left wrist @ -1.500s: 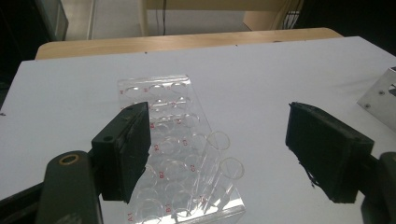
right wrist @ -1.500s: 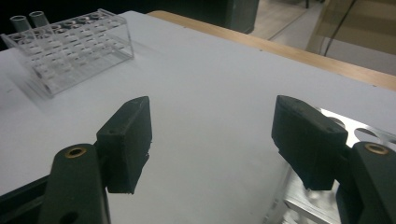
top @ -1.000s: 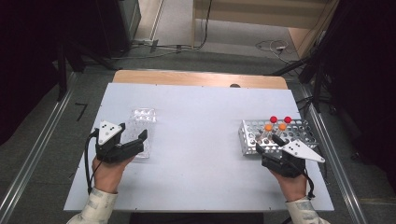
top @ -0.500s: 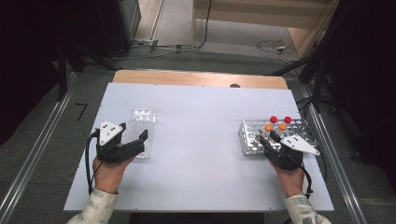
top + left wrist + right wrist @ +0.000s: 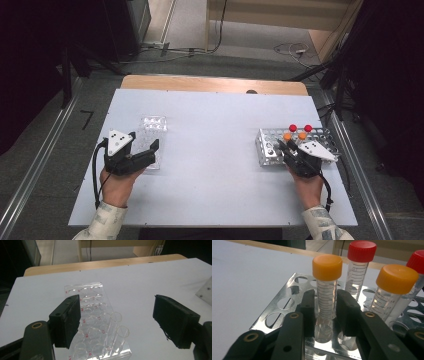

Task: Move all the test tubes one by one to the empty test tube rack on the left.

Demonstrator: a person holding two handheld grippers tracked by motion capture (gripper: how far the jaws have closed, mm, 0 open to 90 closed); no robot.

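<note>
White table (image 5: 215, 125) on a wooden top edged along the far side (image 5: 210, 84), grey carpeted floor (image 5: 50, 125), metal rails (image 5: 30, 175) at both sides, cables (image 5: 287, 49) lying beyond, dark equipment (image 5: 125, 25) at the back, light wooden furniture (image 5: 280, 10) behind.

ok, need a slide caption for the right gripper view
Right gripper jaws close around an orange-capped tube standing in the metal rack, beside another orange-capped and two red-capped tubes.

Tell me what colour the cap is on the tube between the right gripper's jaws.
Orange cap, clearest in the right gripper view.
</note>
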